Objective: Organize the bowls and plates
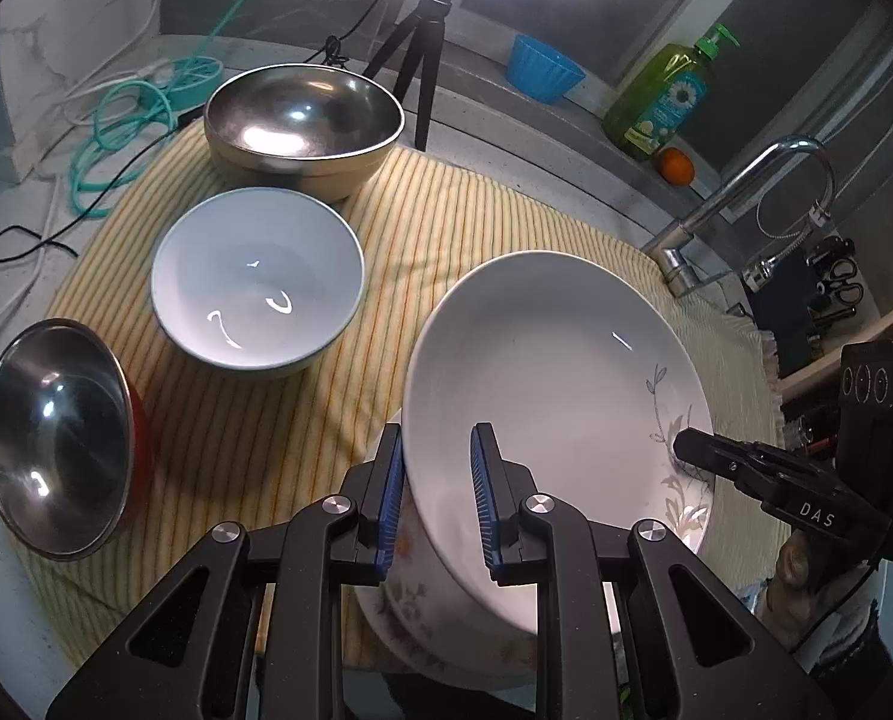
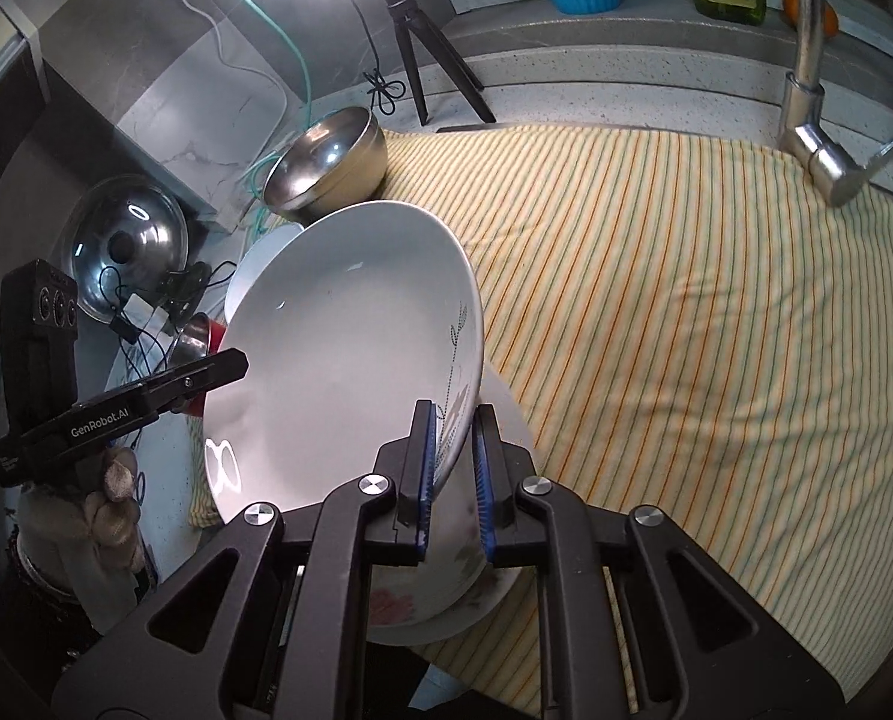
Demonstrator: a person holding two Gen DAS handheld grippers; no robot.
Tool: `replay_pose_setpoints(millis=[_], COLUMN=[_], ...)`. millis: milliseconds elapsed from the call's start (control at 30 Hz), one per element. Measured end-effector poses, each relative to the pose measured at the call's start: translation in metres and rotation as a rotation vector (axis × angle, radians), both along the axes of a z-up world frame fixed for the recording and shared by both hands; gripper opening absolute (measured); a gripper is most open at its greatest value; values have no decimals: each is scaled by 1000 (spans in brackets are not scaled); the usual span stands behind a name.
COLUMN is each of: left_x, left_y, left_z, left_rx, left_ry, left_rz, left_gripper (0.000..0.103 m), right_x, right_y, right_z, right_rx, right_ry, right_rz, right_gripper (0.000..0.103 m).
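Both jaws pinch opposite rims of one tilted white plate (image 1: 542, 372) over striped cloth (image 2: 656, 276).

Deep plate (image 1: 542, 360) over cloth (image 1: 254, 420), three bowls (image 1: 257, 282) to its left

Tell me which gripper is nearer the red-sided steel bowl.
Left. The left gripper grips the floral plate on the side toward the red-sided steel bowl; the right gripper clamps its far rim.

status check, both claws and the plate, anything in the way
Both claws, left and right, shut on white plate rim. Plate tilted above striped cloth. White bowl nearby left.
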State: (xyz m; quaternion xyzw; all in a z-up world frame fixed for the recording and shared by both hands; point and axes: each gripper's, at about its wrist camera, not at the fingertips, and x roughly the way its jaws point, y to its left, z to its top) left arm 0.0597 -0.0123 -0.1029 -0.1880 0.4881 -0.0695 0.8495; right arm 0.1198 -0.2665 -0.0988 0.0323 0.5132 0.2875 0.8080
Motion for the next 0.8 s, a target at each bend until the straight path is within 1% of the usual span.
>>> replay_pose_setpoints(millis=[200, 367, 633, 800], left_x=[-6, -8, -11, -12], left_y=[5, 3, 5, 1], left_z=[-8, -16, -24, -25], left_rx=[-3, 1, 5, 10], left_ry=[18, 33, 53, 57], left_rz=[-73, -117, -147, -166], left_gripper=[19, 19, 19, 19], right_x=[-21, -31, -39, -41], right_y=[6, 6, 13, 12], right_z=[-13, -22, -29, -33], right_rx=[-14, -48, -96, -109], right_ry=[29, 36, 36, 43], right_rz=[-66, -99, -111, -125], right_gripper=[12, 12, 12, 12])
